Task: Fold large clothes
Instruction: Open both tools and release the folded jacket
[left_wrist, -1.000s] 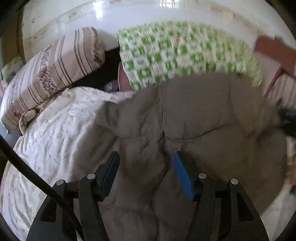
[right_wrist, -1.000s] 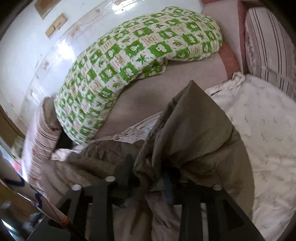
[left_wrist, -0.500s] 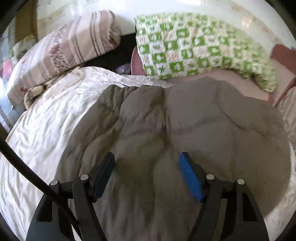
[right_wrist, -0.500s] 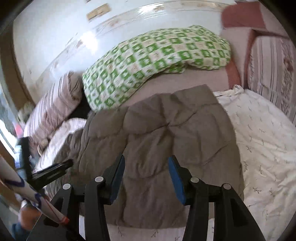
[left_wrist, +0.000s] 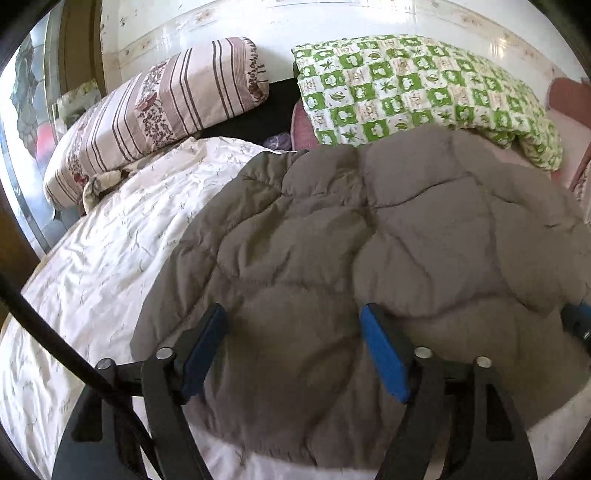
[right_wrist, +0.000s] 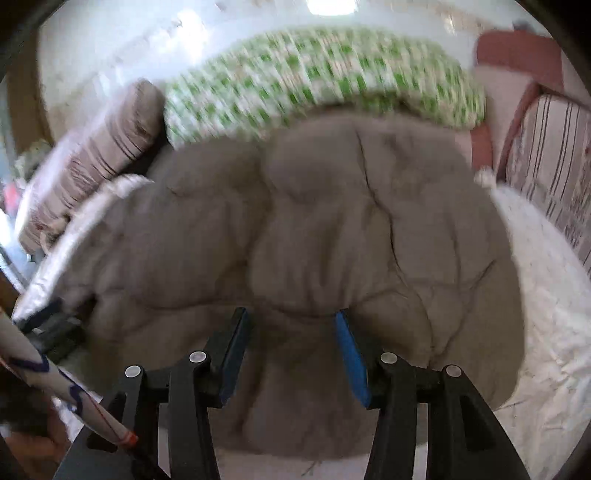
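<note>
We find the grey quilted jacket (left_wrist: 388, 240) spread flat on the white bedspread (left_wrist: 110, 251), below a green checked quilt (left_wrist: 413, 85); our left gripper (left_wrist: 293, 321) is opening, our right gripper (right_wrist: 291, 321) released, neither grasping fabric.

Hidden, cropped and blurred regions, both wrist views.

Blurring across the whole right wrist view: green checked quilt (right_wrist: 325, 74) smearing into streaks, pattern unreadable; striped pillow (right_wrist: 88, 155) at left losing its print. Covering much of the white bedsheet (left_wrist: 110, 236) and the pink sheet beneath the grey padded coat (left_wrist: 369, 240); coat's near hem disappearing behind the left gripper (left_wrist: 291, 332), jaws opening, nothing pinched. Cropping the right gripper (left_wrist: 576, 321) at the left wrist view's right edge, only a blue-tipped finger showing. Cutting off a second striped pillow (right_wrist: 554, 155) at right. Leaving a small purple item (left_wrist: 277, 140) behind the coat unidentifiable.
</note>
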